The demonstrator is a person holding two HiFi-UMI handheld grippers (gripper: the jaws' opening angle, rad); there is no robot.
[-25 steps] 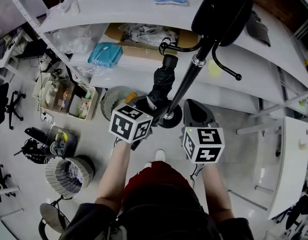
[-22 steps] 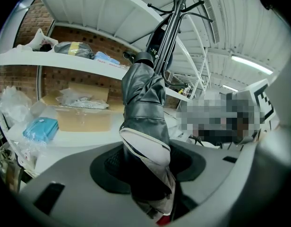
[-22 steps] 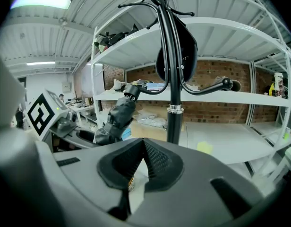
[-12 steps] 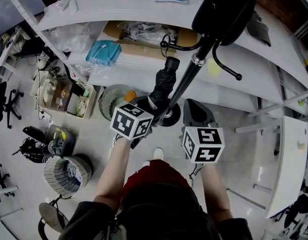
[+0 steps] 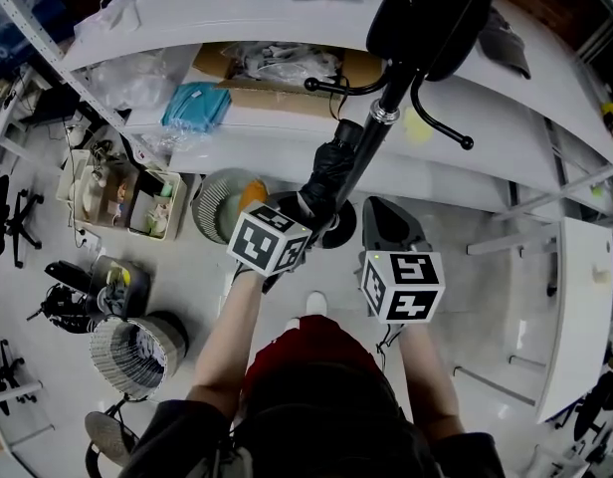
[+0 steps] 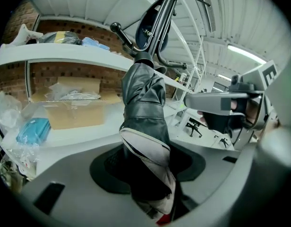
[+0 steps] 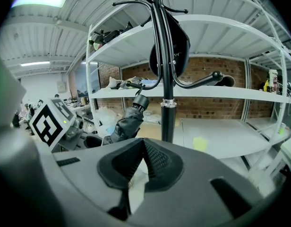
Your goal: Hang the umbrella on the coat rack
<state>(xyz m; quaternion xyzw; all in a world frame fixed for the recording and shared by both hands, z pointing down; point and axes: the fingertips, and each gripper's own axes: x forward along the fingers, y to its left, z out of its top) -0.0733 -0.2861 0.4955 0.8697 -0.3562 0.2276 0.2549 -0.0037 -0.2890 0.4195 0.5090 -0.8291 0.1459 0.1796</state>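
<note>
Fingers of the left gripper [image 6: 148, 174] are clamping a folded black umbrella [image 5: 329, 167], its handle end pointing up beside the coat rack [image 5: 382, 116] pole, below a hook [image 5: 331, 86]. It probably needs raising steadily and catching on the hook before the fingers let go. The right gripper [image 7: 138, 174] is hovering with its fingers closed and empty.

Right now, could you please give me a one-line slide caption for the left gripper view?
The left hand-held gripper holds a folded black umbrella up toward the coat rack.
</note>
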